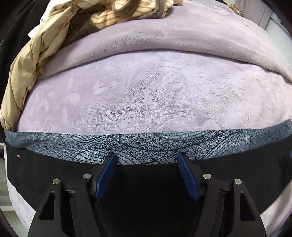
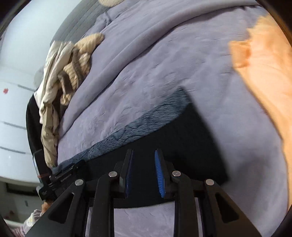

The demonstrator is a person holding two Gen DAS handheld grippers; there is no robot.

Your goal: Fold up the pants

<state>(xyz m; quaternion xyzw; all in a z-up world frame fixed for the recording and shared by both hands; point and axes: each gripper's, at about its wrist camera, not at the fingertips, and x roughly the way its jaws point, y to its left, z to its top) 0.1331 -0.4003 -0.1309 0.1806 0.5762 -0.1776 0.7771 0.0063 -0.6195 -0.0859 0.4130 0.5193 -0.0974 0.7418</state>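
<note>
Your pants are the one black pair lying flat on the bed, looking already folded down into a compact rectangle, with the grey patterned band along the far edge. Laid out flat like that is probably why the edges line up so neatly, and I'd say you're near the end of the fold.

Left hand-held gripper hangs right over the band edge, pointing steeply down, jaws about half apart with nothing pinched between the blue pads. Right hand-held gripper sits over the black cloth nearer the corner; its jaws are narrow but there's a visible gap and no fabric in it, so neither one is holding anything.

Underneath is one lavender fleece blanket covering the bed. Off to the side there's one heap of other laundry: a beige puffy jacket and a striped cream knit. An orange cloth is blurred on the other side.
</note>
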